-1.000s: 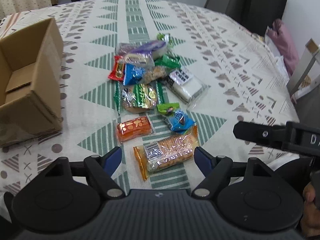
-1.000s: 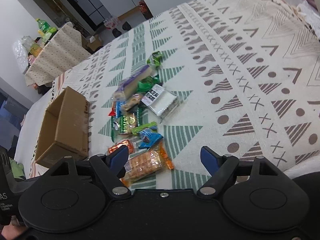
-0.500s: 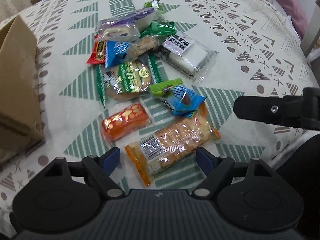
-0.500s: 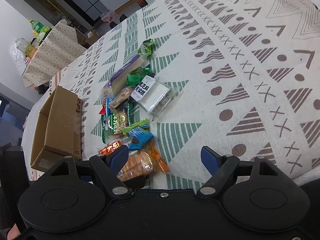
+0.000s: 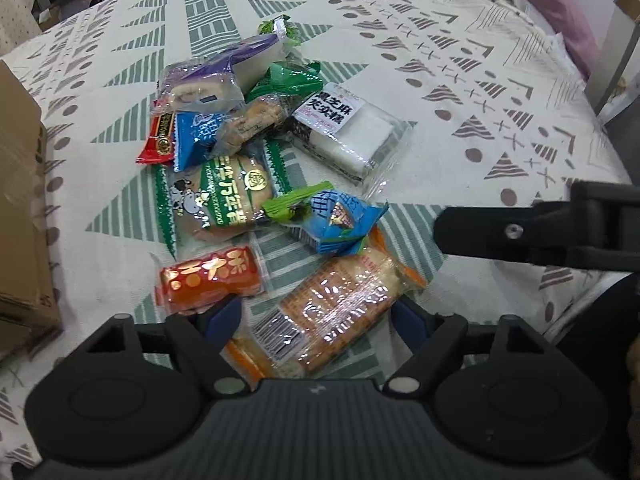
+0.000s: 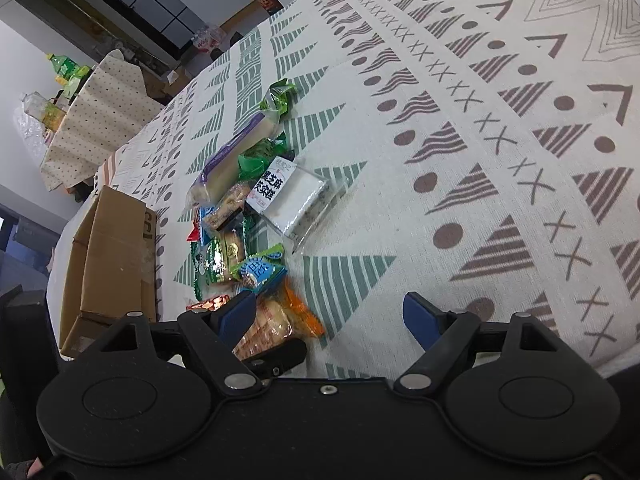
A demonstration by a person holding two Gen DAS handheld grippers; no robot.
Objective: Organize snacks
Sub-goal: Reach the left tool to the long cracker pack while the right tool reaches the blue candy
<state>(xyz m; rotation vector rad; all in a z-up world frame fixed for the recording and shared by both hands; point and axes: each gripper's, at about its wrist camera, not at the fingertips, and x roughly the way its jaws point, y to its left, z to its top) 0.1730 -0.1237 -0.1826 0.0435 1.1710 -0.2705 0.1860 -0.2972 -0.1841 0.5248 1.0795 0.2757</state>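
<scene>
Cracker pack (image 5: 340, 312) between open hand-held gripper (image 5: 318, 318) fingers

Patterned tablecloth (image 5: 420, 52), pink cushion (image 5: 560, 12), green bottles (image 6: 66, 70).

Eleven wrapped snacks (image 5: 236, 196) lie clustered on the worktop (image 5: 460, 80): three green, two blue, two orange, one red, one purple, one white, one clear. One cardboard box (image 5: 20, 216). Two hand-held grippers.

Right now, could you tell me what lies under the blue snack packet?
The blue snack packet overlaps the cracker pack and a green wrapper. Anything beneath its middle is hidden.
</scene>
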